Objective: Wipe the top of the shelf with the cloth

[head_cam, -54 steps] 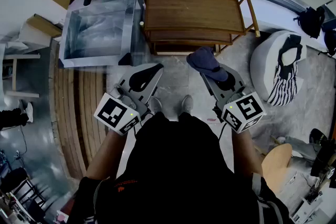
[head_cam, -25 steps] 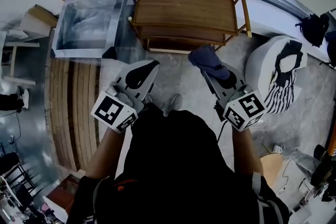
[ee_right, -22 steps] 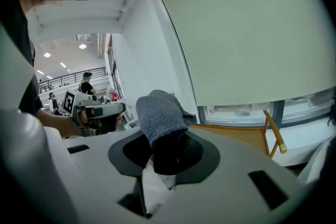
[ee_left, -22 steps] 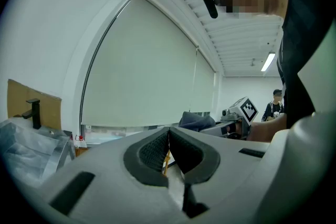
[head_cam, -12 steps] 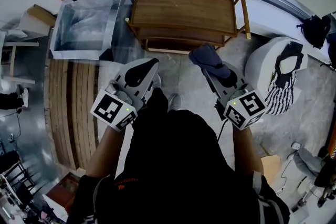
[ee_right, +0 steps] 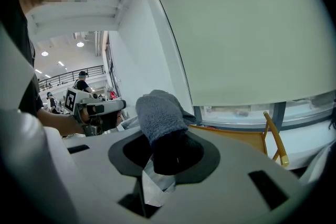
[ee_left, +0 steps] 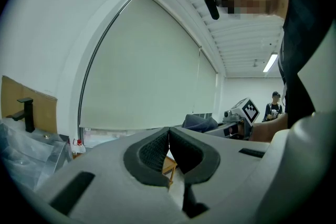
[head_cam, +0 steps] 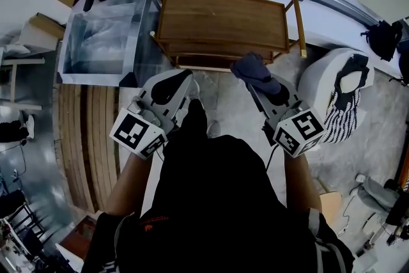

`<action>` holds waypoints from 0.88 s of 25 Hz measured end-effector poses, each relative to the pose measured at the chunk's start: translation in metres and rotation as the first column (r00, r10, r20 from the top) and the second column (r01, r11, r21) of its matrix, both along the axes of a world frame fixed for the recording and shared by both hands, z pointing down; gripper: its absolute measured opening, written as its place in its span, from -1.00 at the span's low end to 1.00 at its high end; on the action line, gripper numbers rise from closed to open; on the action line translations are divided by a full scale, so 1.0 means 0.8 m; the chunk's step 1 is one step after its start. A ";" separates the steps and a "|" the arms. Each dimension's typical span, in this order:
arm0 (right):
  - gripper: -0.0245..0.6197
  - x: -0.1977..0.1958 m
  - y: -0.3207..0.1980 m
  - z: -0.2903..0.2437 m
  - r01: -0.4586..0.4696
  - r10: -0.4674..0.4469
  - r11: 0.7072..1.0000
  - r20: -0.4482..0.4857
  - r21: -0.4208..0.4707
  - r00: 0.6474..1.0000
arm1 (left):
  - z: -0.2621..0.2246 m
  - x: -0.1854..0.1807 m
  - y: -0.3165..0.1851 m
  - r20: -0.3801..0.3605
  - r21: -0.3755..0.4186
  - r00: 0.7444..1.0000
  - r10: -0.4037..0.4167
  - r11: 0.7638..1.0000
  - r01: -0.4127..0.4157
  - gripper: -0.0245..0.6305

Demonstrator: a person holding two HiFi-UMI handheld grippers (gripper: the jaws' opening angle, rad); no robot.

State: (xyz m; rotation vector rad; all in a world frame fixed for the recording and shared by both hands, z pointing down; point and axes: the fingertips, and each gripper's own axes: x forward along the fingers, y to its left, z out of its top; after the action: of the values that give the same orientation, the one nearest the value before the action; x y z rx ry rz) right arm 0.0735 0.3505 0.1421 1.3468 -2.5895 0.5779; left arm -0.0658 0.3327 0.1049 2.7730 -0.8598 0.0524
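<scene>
Before front edge of wooden shelf (head_cam: 223, 19): right gripper (head_cam: 263, 87) clamped tight on blue-grey cloth (head_cam: 251, 69). Cloth bunched, sticking out past jaw tips, near shelf's right front corner; contact with top not discernible. Left gripper (head_cam: 171, 87) alongside, well apart from right, jaws pressed together, nothing between. Clear plastic bin (head_cam: 102, 41) beside shelf's left end.

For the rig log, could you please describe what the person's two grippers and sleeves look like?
Both the left gripper and the right gripper have pale grey, wedge-shaped bodies, with black textured pads lining the jaws. Each carries a white cube printed with black square markers and showing a small green light. The person wears a black top; the forearms are bare.
</scene>
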 end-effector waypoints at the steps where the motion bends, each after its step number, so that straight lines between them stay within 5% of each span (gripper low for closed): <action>1: -0.60 -0.001 -0.008 0.002 -0.001 0.001 1.000 -0.002 -0.002 1.000 | 0.002 -0.002 -0.009 0.000 -0.002 1.000 0.001 1.000 -0.001 -0.87; 22: -0.60 -0.055 -0.202 0.045 -0.041 0.038 0.994 -0.034 -0.097 0.999 | 0.053 -0.062 -0.208 0.007 -0.090 1.000 0.027 0.996 -0.026 -0.87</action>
State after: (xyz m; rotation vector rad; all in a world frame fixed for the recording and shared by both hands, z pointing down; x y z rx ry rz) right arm 0.0295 0.1890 0.1780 1.3670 -2.4806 0.6739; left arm -0.1154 0.1662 0.1473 2.7021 -0.8022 0.1045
